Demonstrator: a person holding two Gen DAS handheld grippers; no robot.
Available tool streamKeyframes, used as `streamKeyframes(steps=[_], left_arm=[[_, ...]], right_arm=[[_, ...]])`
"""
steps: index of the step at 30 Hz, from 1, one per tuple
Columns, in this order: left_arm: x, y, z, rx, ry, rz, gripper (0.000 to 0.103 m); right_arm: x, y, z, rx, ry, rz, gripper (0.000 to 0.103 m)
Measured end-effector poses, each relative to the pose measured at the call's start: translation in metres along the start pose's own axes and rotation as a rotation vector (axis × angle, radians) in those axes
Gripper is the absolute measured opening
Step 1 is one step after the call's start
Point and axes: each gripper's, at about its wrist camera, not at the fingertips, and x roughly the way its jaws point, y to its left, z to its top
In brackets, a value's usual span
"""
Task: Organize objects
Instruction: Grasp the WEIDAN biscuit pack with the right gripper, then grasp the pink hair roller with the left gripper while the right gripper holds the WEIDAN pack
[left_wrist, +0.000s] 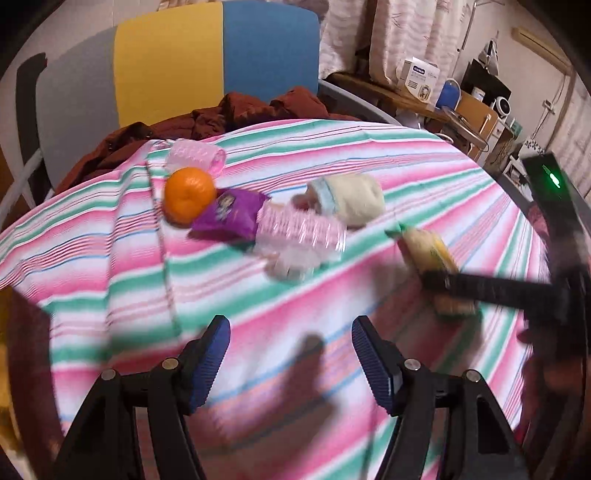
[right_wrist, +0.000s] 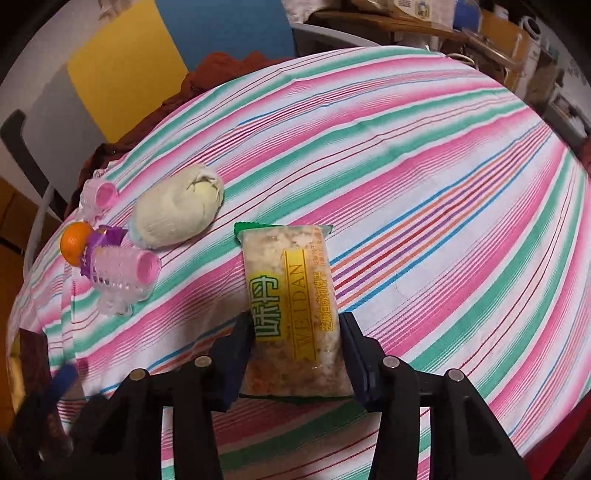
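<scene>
Surface: I log a pink, green and white striped cloth covering the whole work area in both views.

Item 1, snack packet: clear wrapper with a yellow band and green ends, lying lengthwise at centre of the right wrist view. My right gripper is clenched on its near half, one blue pad against each long side. In the left wrist view the same snack packet sits at right of centre, blurred, with the right gripper reaching in from the right edge.

Item 2, left gripper: released, jaws standing wide at the bottom of the left wrist view, with only cloth between the pads.

Item 3, orange: left of centre in the left wrist view, touching a purple wrapper just to its right.

Item 4, pink ribbed roller: lying at centre, overlapping the purple wrapper's right end.

Item 5, second pink roller: just above the orange, near the cloth's far edge.

Item 6, cream rolled sock: with a pale blue cuff, just above and to the right of the ribbed roller.

Background: dark red fabric bunched past the cloth's far edge; behind it a yellow and blue panel at upper left.
</scene>
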Motion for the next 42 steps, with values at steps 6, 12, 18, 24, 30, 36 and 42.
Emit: streamKeyframes(steps=[6,12,18,24,30,36,42], left_arm=[[0.018,-0.008,0.018,0.048,-0.025,0.032,0.074],[0.036,-0.017,0.029,0.107,0.002,0.089,0.079],[0.045,-0.023,0.035,0.141,-0.027,0.074,0.08],[0.05,-0.011,0.034,0.082,-0.056,0.015,0.069],[0.042,-0.013,0.021,0.112,-0.079,0.003,0.069],[0.023,-0.02,-0.001,0.177,-0.123,-0.014,0.068],[0.005,-0.016,-0.02,0.18,-0.151,-0.013,0.068]], right_arm=[[0.0,-0.003,0.001,0.006,-0.002,0.011,0.049],[0.002,-0.002,0.004,0.004,0.001,0.012,0.049],[0.002,0.001,0.003,0.002,0.002,0.006,0.049],[0.003,0.002,0.002,0.0,0.001,0.004,0.049],[0.004,0.003,0.001,-0.02,-0.003,-0.004,0.049],[0.001,0.001,0.001,-0.021,-0.013,0.0,0.049],[-0.003,-0.007,0.001,0.012,-0.022,0.045,0.046]])
